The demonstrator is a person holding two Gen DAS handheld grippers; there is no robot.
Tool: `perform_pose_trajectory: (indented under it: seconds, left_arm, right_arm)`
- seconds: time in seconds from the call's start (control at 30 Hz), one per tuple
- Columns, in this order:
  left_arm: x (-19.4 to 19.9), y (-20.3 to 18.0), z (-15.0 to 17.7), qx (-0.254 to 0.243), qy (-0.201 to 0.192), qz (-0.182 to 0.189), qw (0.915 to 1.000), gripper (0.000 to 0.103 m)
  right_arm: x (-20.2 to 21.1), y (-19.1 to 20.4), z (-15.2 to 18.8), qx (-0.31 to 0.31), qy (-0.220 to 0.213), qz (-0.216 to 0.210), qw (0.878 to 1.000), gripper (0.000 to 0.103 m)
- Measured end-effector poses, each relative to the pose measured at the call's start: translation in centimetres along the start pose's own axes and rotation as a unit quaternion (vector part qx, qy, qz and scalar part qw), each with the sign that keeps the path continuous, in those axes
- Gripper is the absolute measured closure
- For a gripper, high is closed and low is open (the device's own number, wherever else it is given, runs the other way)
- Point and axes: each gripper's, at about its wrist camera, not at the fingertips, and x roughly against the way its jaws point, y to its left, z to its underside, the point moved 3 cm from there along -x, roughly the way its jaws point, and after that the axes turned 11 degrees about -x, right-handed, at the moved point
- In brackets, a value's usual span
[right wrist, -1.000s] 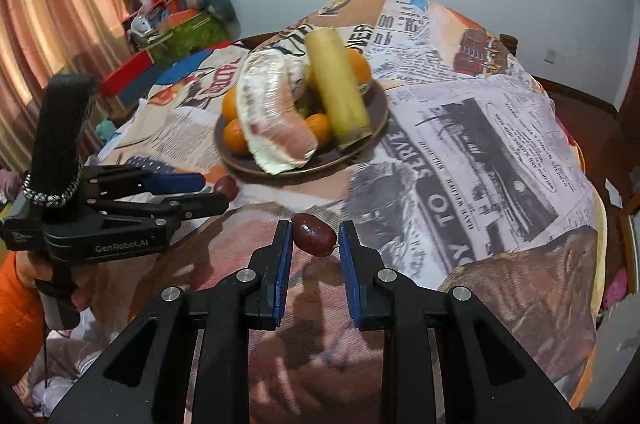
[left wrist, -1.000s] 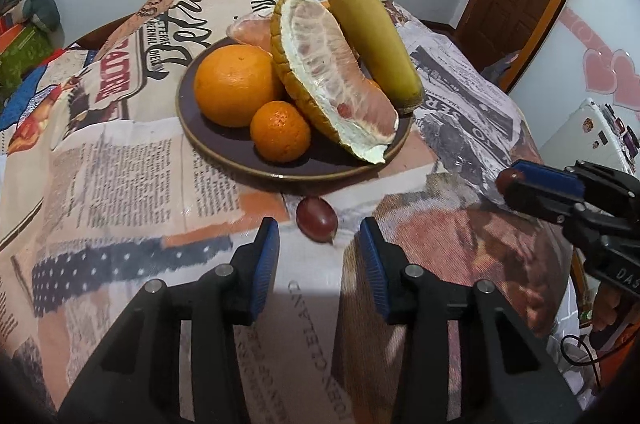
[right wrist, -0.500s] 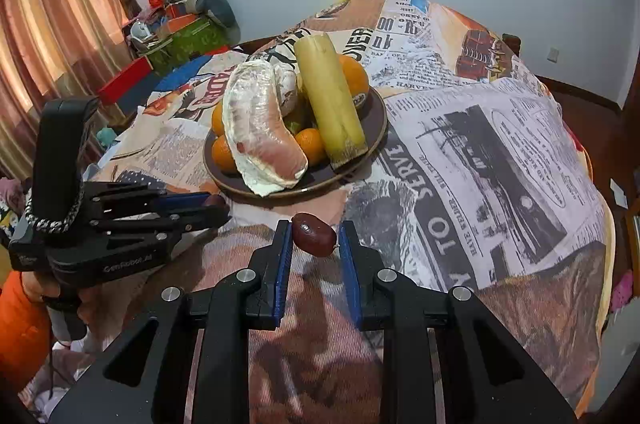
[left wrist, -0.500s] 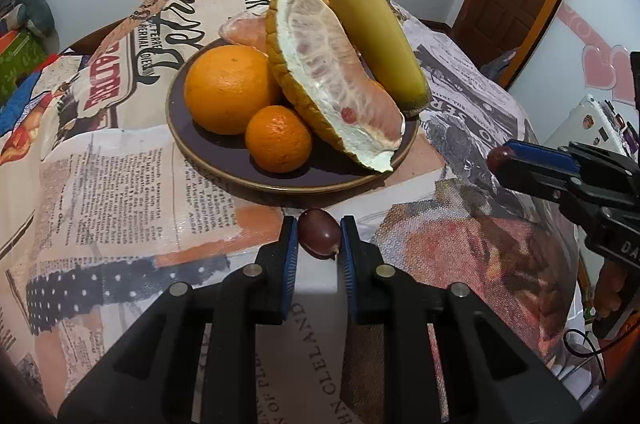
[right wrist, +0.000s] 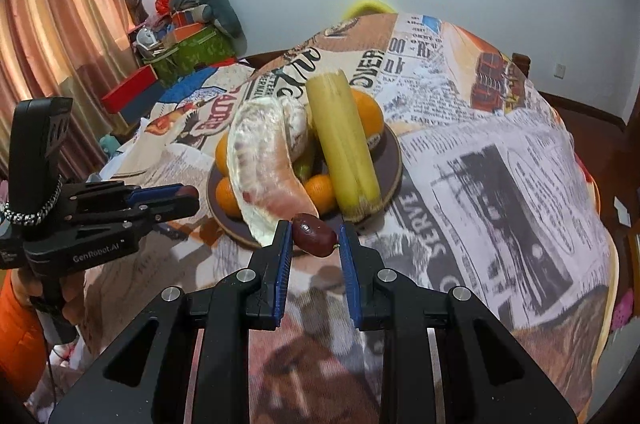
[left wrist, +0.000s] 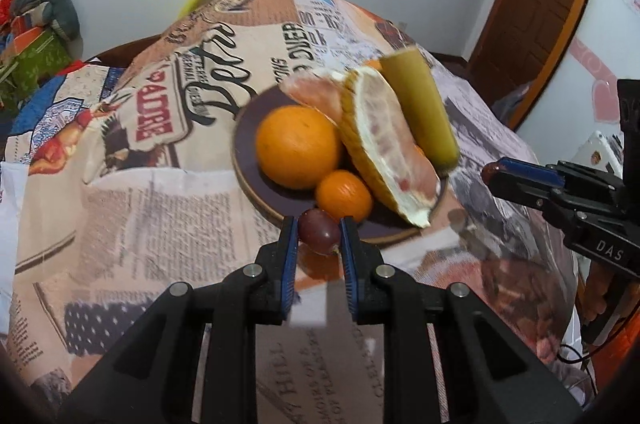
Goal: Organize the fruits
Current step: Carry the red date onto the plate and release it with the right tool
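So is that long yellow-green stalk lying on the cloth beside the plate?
No, the stalk lies on the plate itself, resting across the oranges next to the peeled pomelo.

Table w/ newsprint cloth [left wrist: 152, 199], fruit plate [left wrist: 248, 179]
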Motion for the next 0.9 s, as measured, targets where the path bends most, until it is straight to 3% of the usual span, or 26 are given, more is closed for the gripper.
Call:
perform_pose_trajectory:
  seconds: [0.47,0.9]
  left_arm:
    - [-1.4,2.2,-1.5,0.009,-0.010,-0.005,0.9999,0.082]
    - [-2.8,2.2,-1.5,0.013,-0.001,0.003,0.9999,0.082]
  right_arm:
    - [-2.6,1.3,-3.1,0.027,-0.020,-0.003,0.999,0.081]
    - [-4.1,2.0,-3.3,0.053,-0.015,0.004,0.998,0.080]
